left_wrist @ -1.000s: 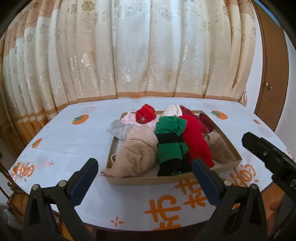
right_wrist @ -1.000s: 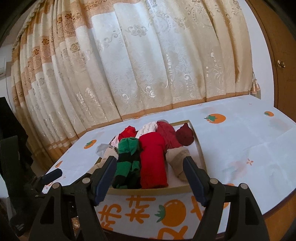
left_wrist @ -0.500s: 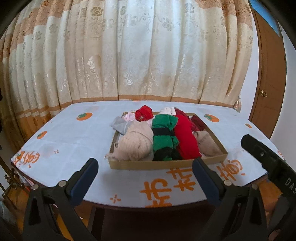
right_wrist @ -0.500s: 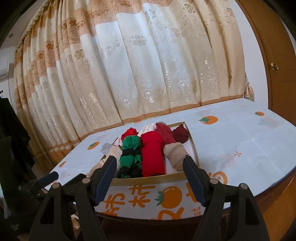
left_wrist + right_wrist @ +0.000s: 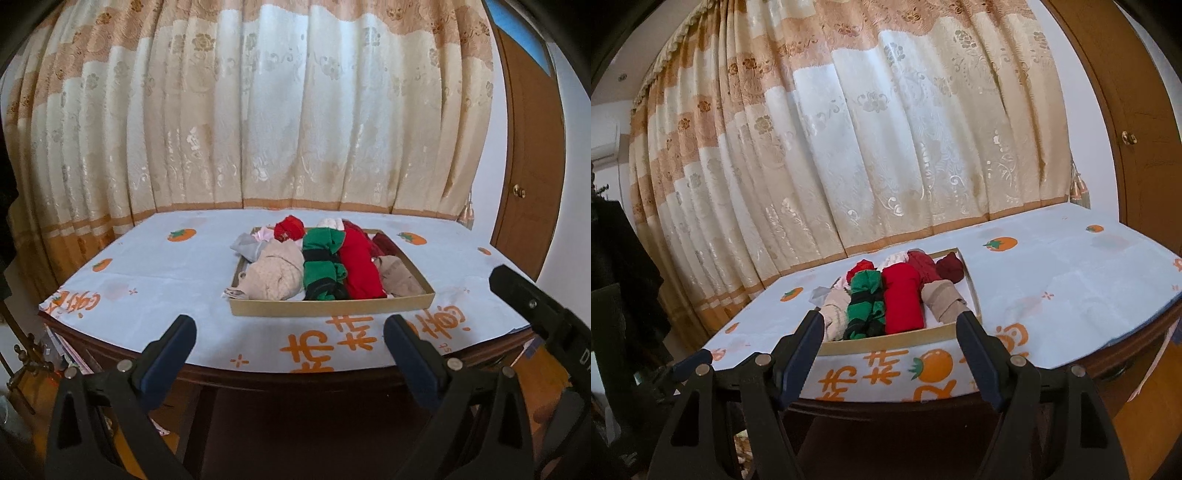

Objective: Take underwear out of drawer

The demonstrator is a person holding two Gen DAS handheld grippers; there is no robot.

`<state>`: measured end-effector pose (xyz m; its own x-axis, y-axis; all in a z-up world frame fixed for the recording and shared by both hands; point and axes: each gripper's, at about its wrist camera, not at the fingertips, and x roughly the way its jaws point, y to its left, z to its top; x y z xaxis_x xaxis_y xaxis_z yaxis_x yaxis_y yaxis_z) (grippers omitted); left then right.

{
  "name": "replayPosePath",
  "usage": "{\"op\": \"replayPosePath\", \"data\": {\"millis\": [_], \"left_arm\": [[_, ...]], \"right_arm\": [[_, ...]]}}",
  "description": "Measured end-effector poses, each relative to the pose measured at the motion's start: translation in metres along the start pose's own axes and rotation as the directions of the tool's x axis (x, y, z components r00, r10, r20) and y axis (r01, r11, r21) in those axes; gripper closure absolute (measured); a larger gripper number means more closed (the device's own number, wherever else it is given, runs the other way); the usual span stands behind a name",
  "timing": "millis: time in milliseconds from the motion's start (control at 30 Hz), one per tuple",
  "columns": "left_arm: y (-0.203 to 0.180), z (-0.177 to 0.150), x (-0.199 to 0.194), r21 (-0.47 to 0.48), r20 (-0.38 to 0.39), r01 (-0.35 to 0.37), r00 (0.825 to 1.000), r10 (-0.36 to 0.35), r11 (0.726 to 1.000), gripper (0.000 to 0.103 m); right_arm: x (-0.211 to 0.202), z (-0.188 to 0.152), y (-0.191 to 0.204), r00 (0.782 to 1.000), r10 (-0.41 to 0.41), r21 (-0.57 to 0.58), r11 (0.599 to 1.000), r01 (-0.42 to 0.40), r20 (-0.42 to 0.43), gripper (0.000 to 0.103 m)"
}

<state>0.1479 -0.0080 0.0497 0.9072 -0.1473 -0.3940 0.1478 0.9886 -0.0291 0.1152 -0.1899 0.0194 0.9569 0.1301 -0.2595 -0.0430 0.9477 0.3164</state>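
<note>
**Both grippers short of the drawer**

Here, left wrist view: left gripper (image 5: 290, 338) gapes empty before the table (image 5: 155, 273); the drawer (image 5: 332, 307) holds rolled underwear (image 5: 360, 264); the right gripper (image 5: 532, 306) shows at the edge.

Right wrist view: right gripper (image 5: 890, 334) gapes empty. Only here, an air conditioner (image 5: 604, 138).

Patterned curtain (image 5: 280, 122) hangs behind table (image 5: 166, 269); wooden door (image 5: 528, 155) right.

The pale garments (image 5: 327, 222) behind the red roll (image 5: 289, 228) stay mostly hidden, perhaps white.
</note>
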Motion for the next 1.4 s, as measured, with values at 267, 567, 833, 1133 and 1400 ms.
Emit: {"op": "replayPosePath", "data": {"millis": [267,567,833,1133,1400], "left_arm": [[-0.002,-0.007,-0.022,0.011,0.027,-0.019,0.999,0.018,1.0,0.0],[-0.003,-0.011,-0.035,0.013,0.038,-0.028,0.999,0.027,1.0,0.0],[-0.006,-0.019,-0.051,0.019,0.053,-0.037,0.998,0.036,0.999,0.0],[-0.008,-0.02,-0.058,0.015,0.054,-0.041,0.998,0.04,0.999,0.0],[-0.005,-0.02,-0.063,0.01,0.059,-0.045,0.997,0.044,0.999,0.0]], "right_arm": [[-0.03,-0.008,0.003,0.999,-0.009,0.001,1.0,0.009,0.05,0.026],[-0.065,-0.008,0.011,0.993,-0.021,-0.027,0.999,0.024,0.112,0.016],[-0.08,-0.015,0.008,0.994,-0.043,-0.029,0.999,0.046,0.098,0.015],[-0.087,-0.018,0.01,0.994,-0.028,-0.03,0.999,0.031,0.102,0.015],[-0.09,-0.018,0.016,0.994,-0.021,-0.048,0.998,0.027,0.107,0.015]]}}
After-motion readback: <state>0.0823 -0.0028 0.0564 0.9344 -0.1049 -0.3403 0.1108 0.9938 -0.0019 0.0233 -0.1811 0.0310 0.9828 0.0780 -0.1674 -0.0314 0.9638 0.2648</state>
